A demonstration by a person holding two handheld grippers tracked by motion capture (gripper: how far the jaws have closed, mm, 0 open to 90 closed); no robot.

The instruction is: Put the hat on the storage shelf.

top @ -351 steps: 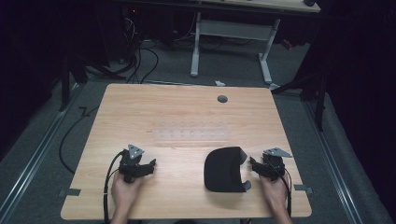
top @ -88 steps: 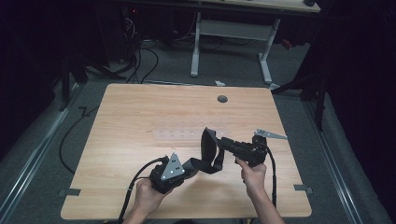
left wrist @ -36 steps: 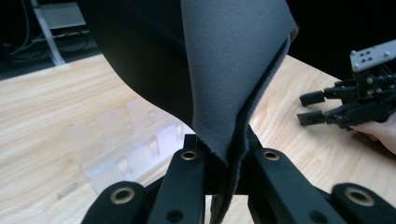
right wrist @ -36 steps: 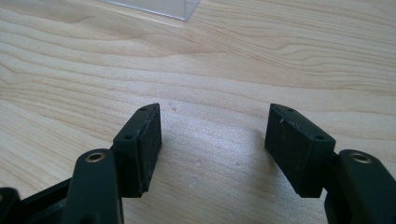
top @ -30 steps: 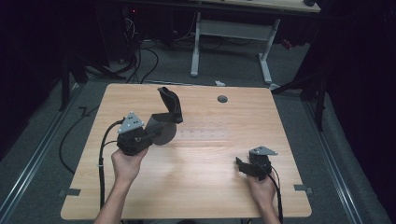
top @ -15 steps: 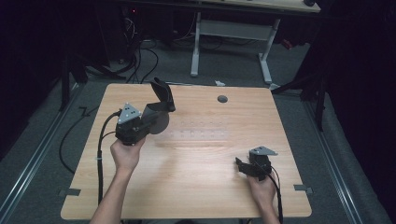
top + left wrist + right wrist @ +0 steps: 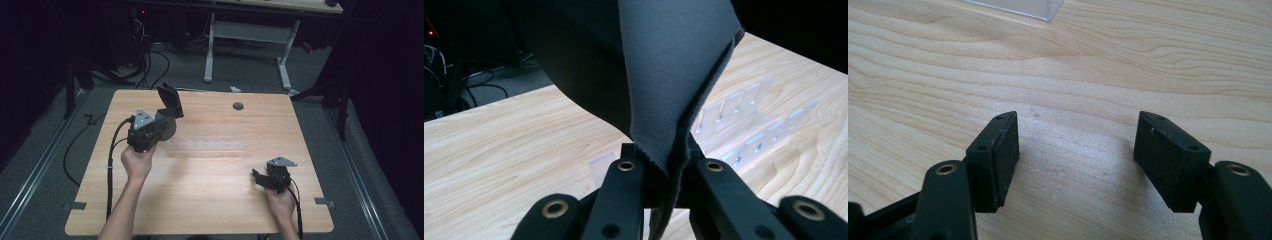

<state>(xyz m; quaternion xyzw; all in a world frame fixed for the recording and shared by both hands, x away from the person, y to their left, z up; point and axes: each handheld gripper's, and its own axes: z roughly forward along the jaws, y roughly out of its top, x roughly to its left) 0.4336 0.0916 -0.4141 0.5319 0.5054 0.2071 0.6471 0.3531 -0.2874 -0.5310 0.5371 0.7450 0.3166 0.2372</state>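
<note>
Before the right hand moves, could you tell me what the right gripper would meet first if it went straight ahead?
Probably the clear plastic rack ahead of the open right gripper; bare table lies between.

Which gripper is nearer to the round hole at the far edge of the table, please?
Left. The left gripper, shut on the dark pad, is raised beside the hole, while the right gripper rests open near the table's near right edge.

A light wood worktop (image 7: 210, 200) with a round hole (image 7: 238, 106) near its far edge stands on grey carpet (image 7: 45, 165). Beyond it a white-legged desk (image 7: 250, 35) stands in a dark room, with black cables (image 7: 150, 55) on the floor at far left.
</note>
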